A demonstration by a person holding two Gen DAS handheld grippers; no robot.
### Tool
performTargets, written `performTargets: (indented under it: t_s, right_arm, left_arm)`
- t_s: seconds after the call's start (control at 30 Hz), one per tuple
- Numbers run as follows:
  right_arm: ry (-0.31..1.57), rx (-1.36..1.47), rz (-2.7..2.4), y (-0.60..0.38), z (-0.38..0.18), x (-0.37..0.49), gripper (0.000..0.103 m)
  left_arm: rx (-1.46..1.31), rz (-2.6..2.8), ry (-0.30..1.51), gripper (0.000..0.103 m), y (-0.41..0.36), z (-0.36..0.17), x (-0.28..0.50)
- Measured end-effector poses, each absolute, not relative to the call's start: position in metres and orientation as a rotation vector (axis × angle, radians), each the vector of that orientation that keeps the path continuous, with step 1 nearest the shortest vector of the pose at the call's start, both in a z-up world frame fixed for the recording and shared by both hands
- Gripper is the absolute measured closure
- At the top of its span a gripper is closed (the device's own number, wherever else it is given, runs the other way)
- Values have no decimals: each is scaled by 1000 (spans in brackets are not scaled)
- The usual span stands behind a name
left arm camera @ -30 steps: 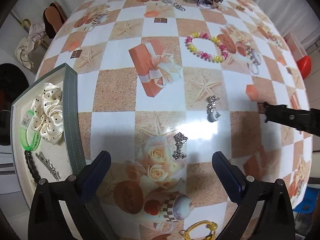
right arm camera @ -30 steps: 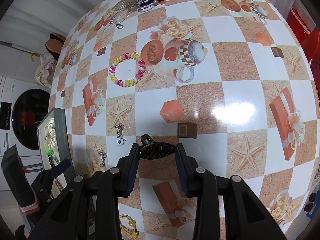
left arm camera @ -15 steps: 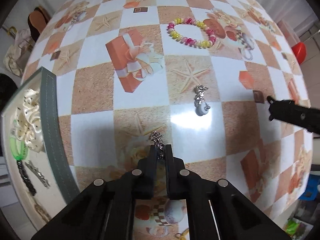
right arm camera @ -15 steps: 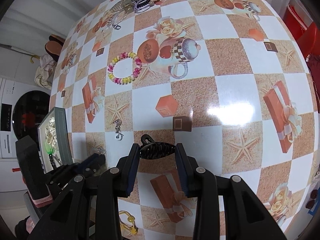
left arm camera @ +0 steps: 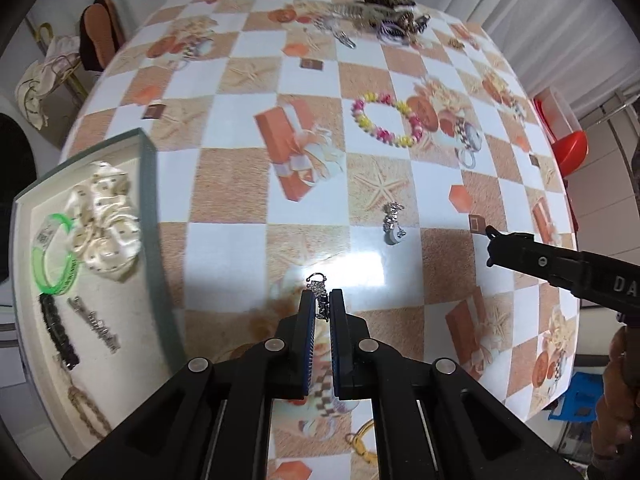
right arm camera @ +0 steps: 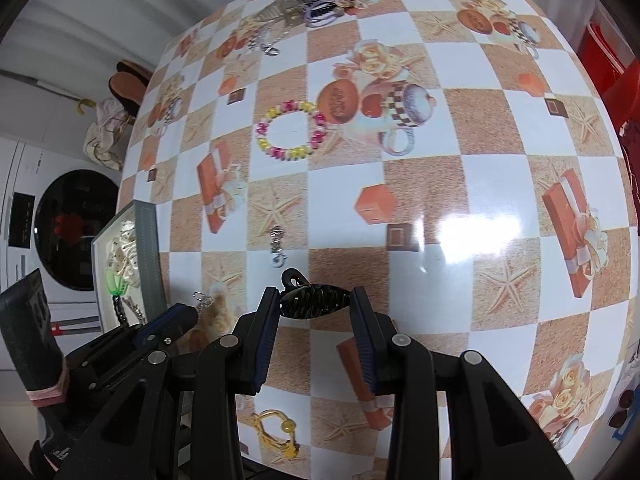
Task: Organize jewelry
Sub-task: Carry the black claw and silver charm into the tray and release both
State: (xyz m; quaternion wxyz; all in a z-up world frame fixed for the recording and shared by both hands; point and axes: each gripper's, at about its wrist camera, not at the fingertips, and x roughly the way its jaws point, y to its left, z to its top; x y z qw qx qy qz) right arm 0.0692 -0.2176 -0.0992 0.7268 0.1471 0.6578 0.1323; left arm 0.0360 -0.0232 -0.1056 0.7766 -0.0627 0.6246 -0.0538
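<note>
My left gripper (left arm camera: pixel 320 306) has its jaws pinched tight on a small silver chain (left arm camera: pixel 319 296), whose hooked end pokes out past the tips over the worktop (left arm camera: pixel 228 188). My right gripper (right arm camera: pixel 314 308) clamps a black hair claw (right arm camera: pixel 310 302) crosswise between its jaws, the claw's looped end sticking up at the left.

Taking the grey-rimmed tray (left arm camera: pixel 150 216) as the landmark: it sits at the worktop's left edge, just left of my left gripper. Inside it lie a cream dotted scrunchie (left arm camera: pixel 106 226), a green wristband (left arm camera: pixel 54 258) overlapping the scrunchie's left side, a black beaded piece (left arm camera: pixel 58 330) below the wristband, a silver hair clip (left arm camera: pixel 94 322) beside that, and a braided brown cord (left arm camera: pixel 86 412) near the tray's closest corner.

To the right of the tray, well apart from it, a second silver charm (left arm camera: pixel 393 224) lies loose on the worktop. Farther from the tray, a pink-and-yellow beaded bracelet (left arm camera: pixel 386 124) lies flat. At the far edge, opposite the tray, a heap of mixed hair pieces and chains (left arm camera: pixel 380 12) is piled together. A yellow ring-shaped ornament (right arm camera: pixel 276 426) lies on the near edge, below my right gripper.
</note>
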Motion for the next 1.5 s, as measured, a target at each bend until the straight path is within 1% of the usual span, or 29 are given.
performTargets:
  t_s: [0.27, 0.57, 0.83, 1.03, 1.3, 1.5]
  right_arm:
    - [1444, 291, 350, -185, -84, 62, 64]
    - [1452, 209, 467, -121, -72, 53, 64]
    - [1471, 109, 598, -47, -69, 43, 64]
    - [1488, 39, 673, 2, -74, 37, 64]
    - [1518, -44, 711, 51, -95, 40, 64]
    - [1557, -69, 679, 66, -119, 47, 64]
  left_arm:
    - [-179, -66, 1316, 91, 16, -80, 11]
    - [-248, 38, 1305, 91, 70, -73, -25]
    - [-325, 141, 1331, 91, 120, -88, -59]
    - [-357, 191, 1341, 91, 146, -105, -69]
    - [-351, 233, 1356, 91, 162, -126, -65]
    - [-329, 251, 1373, 91, 164, -139, -62]
